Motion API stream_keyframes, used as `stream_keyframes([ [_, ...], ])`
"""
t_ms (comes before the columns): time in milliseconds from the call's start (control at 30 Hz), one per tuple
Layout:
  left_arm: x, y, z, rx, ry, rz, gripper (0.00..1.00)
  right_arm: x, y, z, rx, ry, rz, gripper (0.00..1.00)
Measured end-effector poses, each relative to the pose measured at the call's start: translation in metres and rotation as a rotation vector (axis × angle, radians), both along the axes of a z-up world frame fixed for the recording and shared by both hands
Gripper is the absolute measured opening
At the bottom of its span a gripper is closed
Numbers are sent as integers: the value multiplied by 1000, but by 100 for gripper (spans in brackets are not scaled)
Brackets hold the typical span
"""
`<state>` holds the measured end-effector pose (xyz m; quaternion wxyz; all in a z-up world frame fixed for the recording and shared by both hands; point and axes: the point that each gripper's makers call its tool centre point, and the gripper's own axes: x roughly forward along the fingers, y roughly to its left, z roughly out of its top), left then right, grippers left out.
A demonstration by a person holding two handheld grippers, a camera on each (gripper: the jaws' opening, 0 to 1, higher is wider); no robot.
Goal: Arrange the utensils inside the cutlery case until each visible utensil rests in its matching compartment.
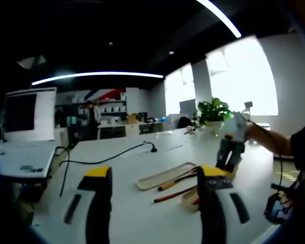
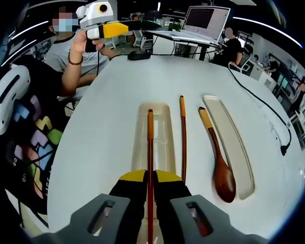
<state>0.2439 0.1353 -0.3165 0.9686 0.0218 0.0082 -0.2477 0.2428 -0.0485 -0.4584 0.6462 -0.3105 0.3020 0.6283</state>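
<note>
My right hand-held gripper (image 2: pixel 150 190) pinches one chopstick (image 2: pixel 150 152), lined up over the case's long slot (image 2: pixel 162 137) for seating. Second chopstick (image 2: pixel 183 137) and wooden spoon (image 2: pixel 218 162) lie right of it on the counter (image 2: pixel 117 91), beside the lid (image 2: pixel 234 142). Left hand-held gripper (image 1: pixel 155 195) spread, idle.

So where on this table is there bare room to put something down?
Bare tabletop lies beyond the utensils, short of the laptop, and left of the case. It's crowded around the case, loose chopstick, wooden spoon and lid.
</note>
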Motion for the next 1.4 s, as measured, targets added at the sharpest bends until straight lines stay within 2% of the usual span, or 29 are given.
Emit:
stream_keyframes([
  [233,1,-1,-1,-2,3,-4,71,2,0,6,31,24,-25,7],
  [367,1,-2,-3,3,8,-2,71,8,4,24,94,29,-51,8],
  [533,-1,-3,-2,2,5,-9,71,29,9,34,105,-24,-105,8],
  [700,0,-1,-2,0,5,-5,71,47,14,33,101,-11,-144,9],
  [800,0,0,-2,-3,8,-1,70,68,13,30,81,-53,-217,9],
  [867,0,0,-2,-1,7,-1,70,78,13,25,60,-65,-232,9],
  [1033,-2,-1,-2,-4,5,-9,70,92,15,19,59,-21,-270,9],
  [1133,-1,0,-3,-4,9,-7,70,95,17,15,50,-9,-280,9],
  [1400,0,1,-6,-4,17,-8,69,85,36,13,57,21,-237,9],
])
